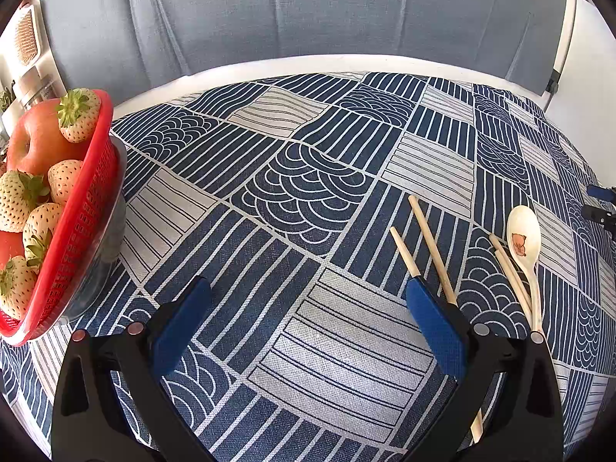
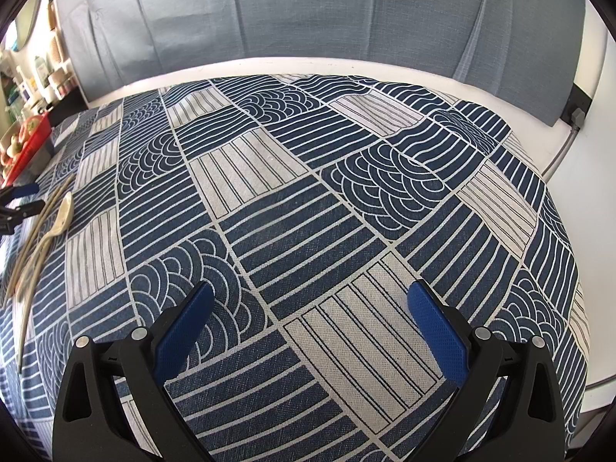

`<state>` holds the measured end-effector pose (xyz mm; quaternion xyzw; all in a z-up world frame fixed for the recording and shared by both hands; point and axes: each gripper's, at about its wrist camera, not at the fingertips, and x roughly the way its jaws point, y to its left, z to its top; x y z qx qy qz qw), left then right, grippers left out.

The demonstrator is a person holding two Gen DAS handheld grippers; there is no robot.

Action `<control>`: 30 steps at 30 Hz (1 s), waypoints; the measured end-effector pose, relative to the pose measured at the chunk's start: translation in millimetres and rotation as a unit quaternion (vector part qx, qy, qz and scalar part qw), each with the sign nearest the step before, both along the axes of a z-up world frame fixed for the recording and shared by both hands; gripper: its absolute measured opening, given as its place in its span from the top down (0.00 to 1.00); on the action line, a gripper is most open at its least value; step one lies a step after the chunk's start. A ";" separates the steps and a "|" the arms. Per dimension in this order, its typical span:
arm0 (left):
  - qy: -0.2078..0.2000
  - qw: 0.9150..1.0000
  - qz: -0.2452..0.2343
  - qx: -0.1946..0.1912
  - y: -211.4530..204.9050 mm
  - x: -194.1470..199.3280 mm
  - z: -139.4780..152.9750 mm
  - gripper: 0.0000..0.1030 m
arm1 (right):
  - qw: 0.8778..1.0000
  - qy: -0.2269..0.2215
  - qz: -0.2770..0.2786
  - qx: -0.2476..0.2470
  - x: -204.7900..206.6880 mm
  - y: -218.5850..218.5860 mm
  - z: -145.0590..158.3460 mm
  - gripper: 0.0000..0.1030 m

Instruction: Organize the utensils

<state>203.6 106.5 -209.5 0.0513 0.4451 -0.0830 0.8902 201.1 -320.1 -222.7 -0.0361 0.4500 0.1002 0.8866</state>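
Note:
Two wooden chopsticks (image 1: 427,242) lie side by side on the patterned tablecloth, passing under my left gripper's right finger. A second pair of chopsticks (image 1: 510,271) lies beside a cream spoon (image 1: 524,244) with a bear picture, further right. My left gripper (image 1: 308,288) is open and empty above the cloth. My right gripper (image 2: 308,292) is open and empty over bare cloth. The spoon (image 2: 57,219) and chopsticks (image 2: 36,231) also show at the far left of the right wrist view, with the left gripper's tips (image 2: 19,200) near them.
A red basket (image 1: 77,223) with strawberries and apples stands in a glass bowl at the left. A blue-grey cushion (image 1: 308,11) backs the table's far edge. The white table edge (image 2: 569,177) shows at the right. Bottles stand on a shelf (image 2: 34,77) far left.

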 end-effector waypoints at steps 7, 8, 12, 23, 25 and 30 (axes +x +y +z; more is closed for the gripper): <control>0.000 1.000 0.000 0.000 0.0 -0.1 0.0 0.04 | 1.000 0.000 0.000 0.000 0.0 0.0 0.0 0.06; 0.000 1.000 0.000 0.000 0.0 -0.1 -0.1 0.04 | 1.000 0.000 0.000 0.000 0.0 0.2 0.3 0.06; 0.000 1.000 0.000 0.000 0.1 -0.1 -0.4 0.04 | 1.000 0.000 0.000 0.000 0.0 0.1 0.4 0.06; 0.000 1.000 0.000 0.000 0.2 -0.3 -0.9 0.04 | 1.000 0.000 0.000 0.000 1.2 1.1 -0.1 0.06; 0.000 1.000 0.000 0.000 0.0 -0.4 -0.6 0.04 | 1.000 0.000 0.000 0.000 1.3 0.6 -0.8 0.06; -0.001 1.000 0.000 0.000 0.0 -0.5 -0.1 0.04 | 1.000 0.001 0.000 -0.001 0.3 0.2 -0.2 0.06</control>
